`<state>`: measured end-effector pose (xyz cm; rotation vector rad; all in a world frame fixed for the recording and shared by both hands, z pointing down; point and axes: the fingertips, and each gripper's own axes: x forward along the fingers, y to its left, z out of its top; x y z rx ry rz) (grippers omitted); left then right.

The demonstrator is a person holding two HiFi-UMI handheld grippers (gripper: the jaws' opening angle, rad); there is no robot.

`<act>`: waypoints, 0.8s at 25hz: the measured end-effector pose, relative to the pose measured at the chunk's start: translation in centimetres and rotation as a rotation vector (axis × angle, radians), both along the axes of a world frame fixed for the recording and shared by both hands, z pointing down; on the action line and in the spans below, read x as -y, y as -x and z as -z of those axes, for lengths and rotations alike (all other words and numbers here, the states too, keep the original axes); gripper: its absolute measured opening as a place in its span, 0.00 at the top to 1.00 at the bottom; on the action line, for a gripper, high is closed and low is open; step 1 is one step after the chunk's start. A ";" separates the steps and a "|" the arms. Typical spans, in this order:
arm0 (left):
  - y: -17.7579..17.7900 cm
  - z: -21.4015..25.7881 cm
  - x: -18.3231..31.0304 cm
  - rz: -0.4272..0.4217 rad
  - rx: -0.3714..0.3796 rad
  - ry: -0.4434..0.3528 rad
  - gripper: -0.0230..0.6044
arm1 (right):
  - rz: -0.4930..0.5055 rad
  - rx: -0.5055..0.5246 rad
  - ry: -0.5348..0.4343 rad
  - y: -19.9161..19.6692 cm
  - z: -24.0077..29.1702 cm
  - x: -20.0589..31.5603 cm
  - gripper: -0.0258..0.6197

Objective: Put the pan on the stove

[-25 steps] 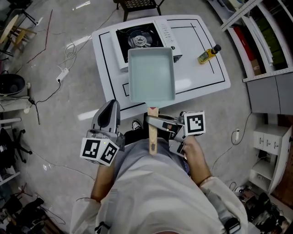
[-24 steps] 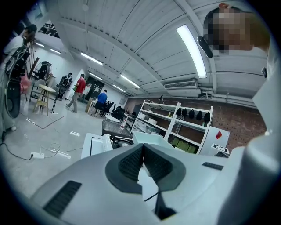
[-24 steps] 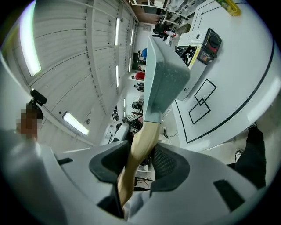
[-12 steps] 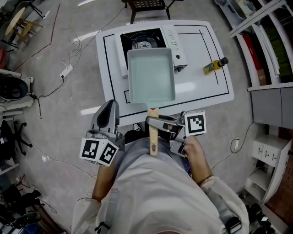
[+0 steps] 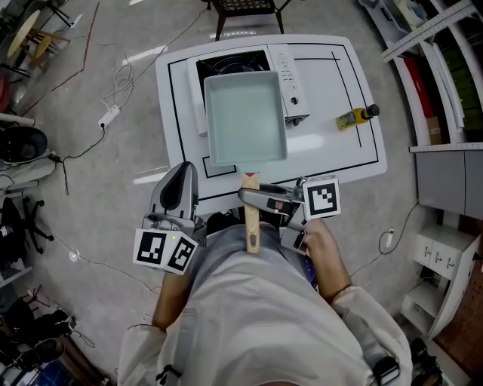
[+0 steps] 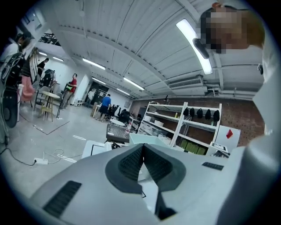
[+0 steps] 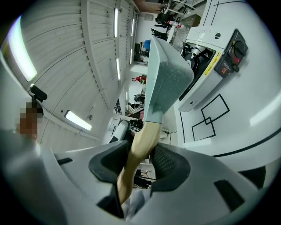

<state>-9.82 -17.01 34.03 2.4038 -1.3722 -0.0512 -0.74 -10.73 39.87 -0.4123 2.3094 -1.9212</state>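
Observation:
A pale teal rectangular pan (image 5: 245,117) with a wooden handle (image 5: 251,219) hangs level above the portable gas stove (image 5: 281,68) on the white table (image 5: 332,147). It hides most of the burner. My right gripper (image 5: 253,198) is shut on the handle from the right, near the table's front edge. In the right gripper view the handle (image 7: 139,147) runs between the pads (image 7: 169,165) up to the pan (image 7: 166,81), with the stove (image 7: 213,61) beyond. My left gripper (image 5: 181,190) is shut and empty, left of the handle. Its fingertips (image 6: 142,149) meet.
A small yellow oil bottle (image 5: 353,117) lies on the table's right side. Black outlines mark the tabletop. A chair (image 5: 243,9) stands behind the table. Cables and a power strip (image 5: 109,114) lie on the floor at left, shelving (image 5: 445,83) at right.
The pan has moved forward over the stove and now covers more of the burner. Both grippers travelled toward the table with it.

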 end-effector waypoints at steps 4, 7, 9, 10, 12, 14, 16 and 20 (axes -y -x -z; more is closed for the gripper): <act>-0.3 0.2 1.3 0.003 -0.035 0.008 0.95 | 0.007 0.013 0.004 -0.2 -0.1 1.1 0.70; -0.7 0.2 2.2 -0.003 -0.039 0.015 0.95 | 0.011 0.013 0.008 -0.3 -0.1 2.0 0.70; -1.0 0.1 2.7 -0.007 -0.039 0.018 0.95 | 0.017 0.012 0.009 -0.4 -0.2 2.5 0.70; -1.2 0.0 3.0 -0.009 -0.040 0.020 0.95 | 0.020 0.012 0.010 -0.5 -0.2 2.7 0.70; -1.4 -0.1 3.5 -0.012 -0.041 0.026 0.95 | 0.021 0.015 0.010 -0.7 -0.2 3.3 0.70; -1.4 -0.3 4.0 -0.011 -0.040 0.032 0.95 | 0.016 0.028 0.009 -0.7 0.2 4.0 0.70; -1.5 -0.5 4.4 -0.005 -0.039 0.039 0.95 | 0.015 0.039 0.011 -0.7 0.4 4.6 0.70; -1.9 -0.7 5.3 0.008 -0.051 0.049 0.95 | 0.032 0.032 0.008 -1.3 0.0 5.4 0.70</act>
